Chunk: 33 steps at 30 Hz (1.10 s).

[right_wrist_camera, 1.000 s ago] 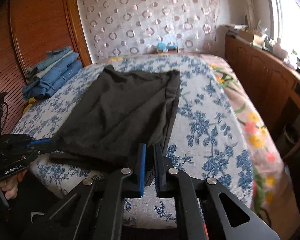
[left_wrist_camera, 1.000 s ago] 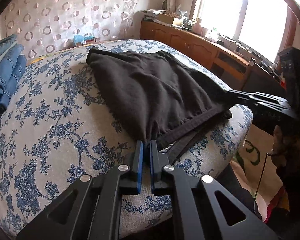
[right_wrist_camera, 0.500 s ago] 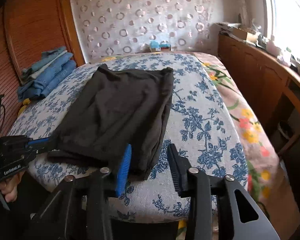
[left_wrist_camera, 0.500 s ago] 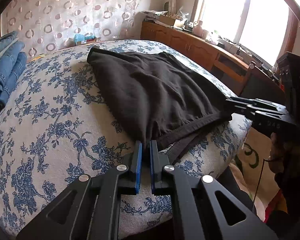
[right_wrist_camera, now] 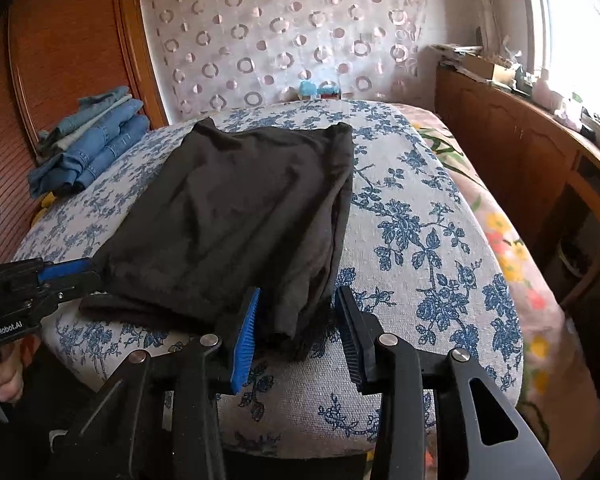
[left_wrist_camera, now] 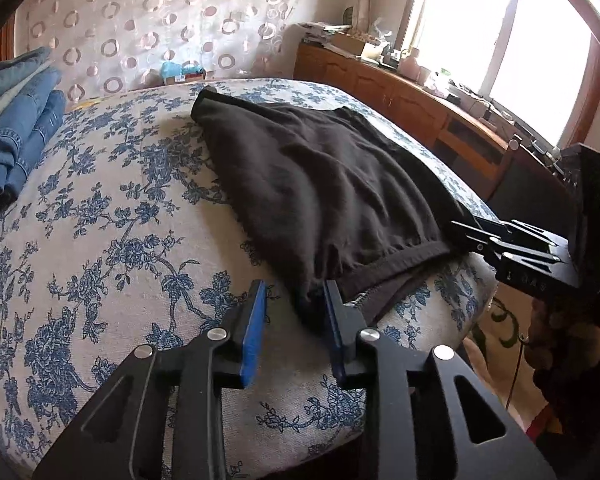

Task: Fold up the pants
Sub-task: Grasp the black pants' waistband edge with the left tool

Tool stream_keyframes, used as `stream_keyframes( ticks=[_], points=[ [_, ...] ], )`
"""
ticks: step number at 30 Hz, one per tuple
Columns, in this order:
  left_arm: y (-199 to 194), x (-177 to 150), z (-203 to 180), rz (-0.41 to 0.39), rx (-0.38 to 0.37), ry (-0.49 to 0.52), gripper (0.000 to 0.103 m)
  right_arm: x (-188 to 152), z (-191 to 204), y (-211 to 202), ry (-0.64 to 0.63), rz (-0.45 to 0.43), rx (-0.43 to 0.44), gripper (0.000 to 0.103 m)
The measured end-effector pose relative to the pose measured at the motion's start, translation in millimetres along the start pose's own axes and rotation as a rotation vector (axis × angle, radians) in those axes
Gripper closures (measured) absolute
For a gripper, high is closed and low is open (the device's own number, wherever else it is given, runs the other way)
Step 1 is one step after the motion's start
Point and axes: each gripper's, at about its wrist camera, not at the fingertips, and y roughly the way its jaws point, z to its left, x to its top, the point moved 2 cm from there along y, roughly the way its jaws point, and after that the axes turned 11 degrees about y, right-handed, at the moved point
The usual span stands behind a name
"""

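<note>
Now both hand-held grippers, left (left_wrist_camera: 292,312) opening, right (right_wrist_camera: 296,320) spread, around dark pants' (right_wrist_camera: 236,216) corners.

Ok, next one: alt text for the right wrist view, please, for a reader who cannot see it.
Dark folded pants lie on a blue-flowered bed cover, their near corner between the open blue pads of the right claw, which do not press it. The left claw reaches the pants' left edge, and folded jeans are stacked at the far left.
</note>
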Motion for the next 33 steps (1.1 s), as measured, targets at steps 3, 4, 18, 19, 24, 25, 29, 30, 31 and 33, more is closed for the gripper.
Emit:
stream_keyframes(
  ticks=[3,4,18,19,24,25,29,30,31,33],
  points=[
    [-3,3,4,0.001,-0.001,-0.028,0.071,-2,1,0,-0.006,-0.008,-0.005,0.064],
    [-5,5,6,-0.006,-0.004,-0.041,0.071,-2,1,0,-0.007,-0.011,-0.006,0.064],
    [1,29,4,-0.024,0.0,-0.046,0.063,-5,-1,-3,-0.014,-0.027,0.0,0.064],
    [3,28,3,-0.017,-0.001,-0.045,0.059,-5,-1,-3,-0.014,-0.028,0.0,0.064],
    [16,21,0,0.044,0.004,-0.042,0.056,-5,-2,-3,-0.014,-0.03,0.003,0.064],
    [18,20,0,0.046,0.004,-0.044,0.056,-5,-2,-3,-0.014,-0.029,0.003,0.064],
    [17,18,-1,0.034,0.005,-0.054,0.053,-2,-1,-2,-0.008,-0.008,0.027,0.074],
    [17,18,0,0.033,-0.003,-0.067,0.053,-2,0,-2,-0.008,-0.004,0.031,0.077],
    [16,18,1,0.033,-0.014,-0.082,0.053,-1,1,-2,-0.01,-0.001,0.033,0.078],
    [16,18,1,0.033,-0.051,-0.107,0.054,0,2,-1,-0.01,0.008,0.043,0.083]
  ],
)
